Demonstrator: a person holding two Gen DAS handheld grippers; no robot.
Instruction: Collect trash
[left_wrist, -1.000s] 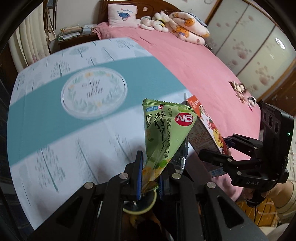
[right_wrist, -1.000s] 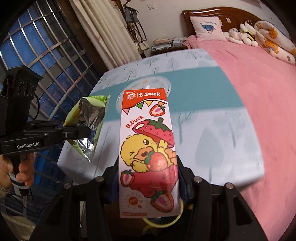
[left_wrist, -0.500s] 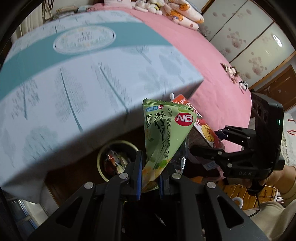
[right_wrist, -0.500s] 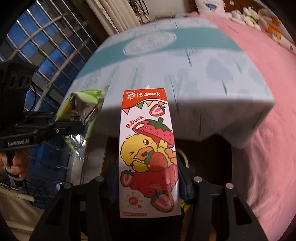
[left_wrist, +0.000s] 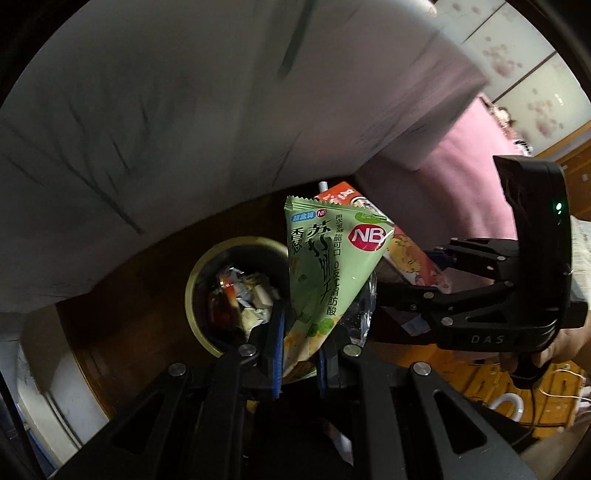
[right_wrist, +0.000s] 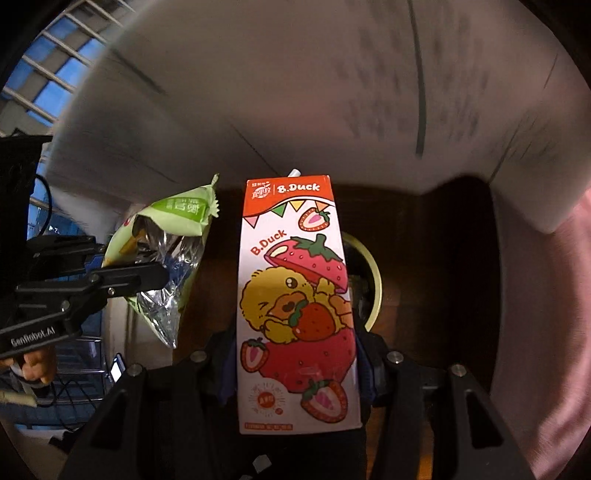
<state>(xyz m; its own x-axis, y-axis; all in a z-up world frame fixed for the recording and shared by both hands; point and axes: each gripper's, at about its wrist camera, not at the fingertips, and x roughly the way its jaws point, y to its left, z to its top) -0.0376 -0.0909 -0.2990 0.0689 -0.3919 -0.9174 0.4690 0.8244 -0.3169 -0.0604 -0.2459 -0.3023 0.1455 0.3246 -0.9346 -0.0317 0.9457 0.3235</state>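
Note:
My left gripper (left_wrist: 297, 347) is shut on the lower end of a green snack bag (left_wrist: 328, 258), which stands up between its blue pads. Just beyond it a round bin with a yellow-green rim (left_wrist: 192, 295) sits on the dark wooden floor, with wrappers inside. My right gripper (right_wrist: 295, 365) is shut on a strawberry drink carton (right_wrist: 295, 295) with a duck on it. The carton hides most of the bin rim (right_wrist: 375, 280). In the left wrist view the right gripper (left_wrist: 410, 273) holds the carton (left_wrist: 410, 254) right behind the bag. In the right wrist view the bag (right_wrist: 173, 221) hangs to the left.
The pale tablecloth (left_wrist: 184, 110) hangs overhead and fills the upper half of both views. A pink bedspread (left_wrist: 461, 155) drops down on the right. A person's hand (left_wrist: 565, 343) grips the right handle. Cables lie on the floor at the lower right.
Both grippers have sunk from above the tabletop to below its edge, each keeping its item. The bin came into view and now looms closer under them.

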